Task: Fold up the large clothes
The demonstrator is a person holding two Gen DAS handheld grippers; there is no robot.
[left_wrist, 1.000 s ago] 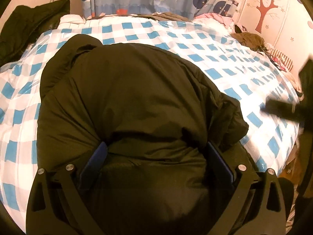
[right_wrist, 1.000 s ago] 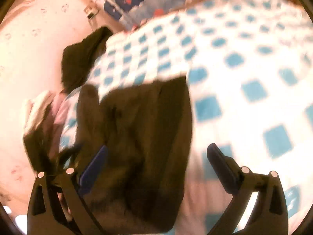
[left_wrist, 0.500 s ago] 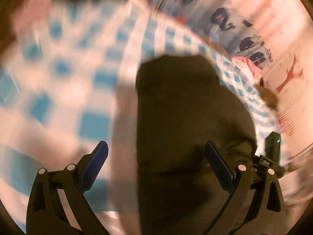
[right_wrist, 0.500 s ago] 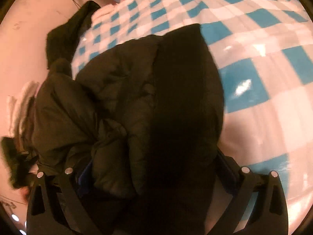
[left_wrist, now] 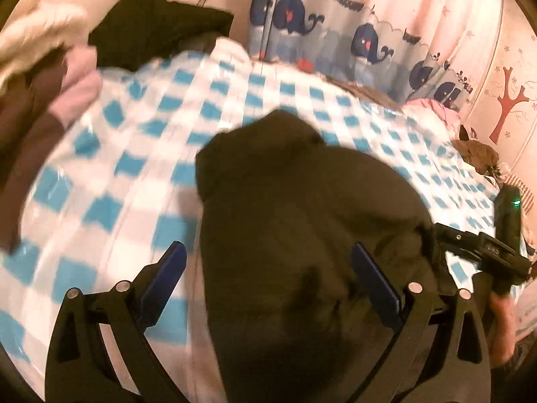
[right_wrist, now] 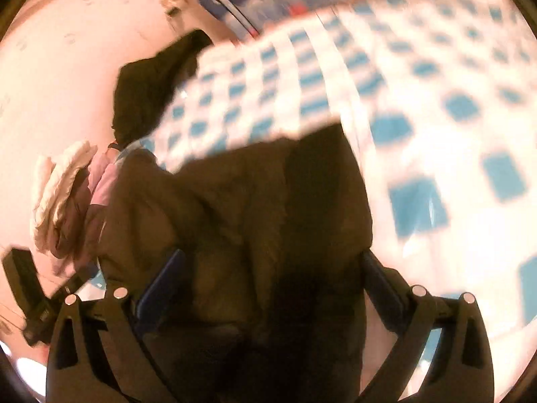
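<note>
A bulky dark olive padded jacket (left_wrist: 302, 221) lies bunched on the blue-and-white checked bed cover (left_wrist: 141, 154). My left gripper (left_wrist: 268, 265) hangs open over the jacket's near left edge, one finger above the cover and the other above the jacket. In the right wrist view the same jacket (right_wrist: 255, 208) fills the gap between the wide-apart fingers of my right gripper (right_wrist: 268, 268), which is open. The fabric hides how deep its fingers sit. The right gripper's body (left_wrist: 496, 252) and the hand (left_wrist: 503, 312) holding it show at the jacket's right side. Both views are blurred.
A black garment (left_wrist: 157, 20) lies at the bed's far left corner beside a pile of pink and cream clothes (left_wrist: 74, 77). A whale-print curtain (left_wrist: 335, 33) hangs behind the bed. More clothes (left_wrist: 480, 154) lie along the right wall.
My left gripper has come off the jacket's middle and swung to its left edge. My right gripper moved in against the jacket's right side; the jacket is now bunched narrower.
</note>
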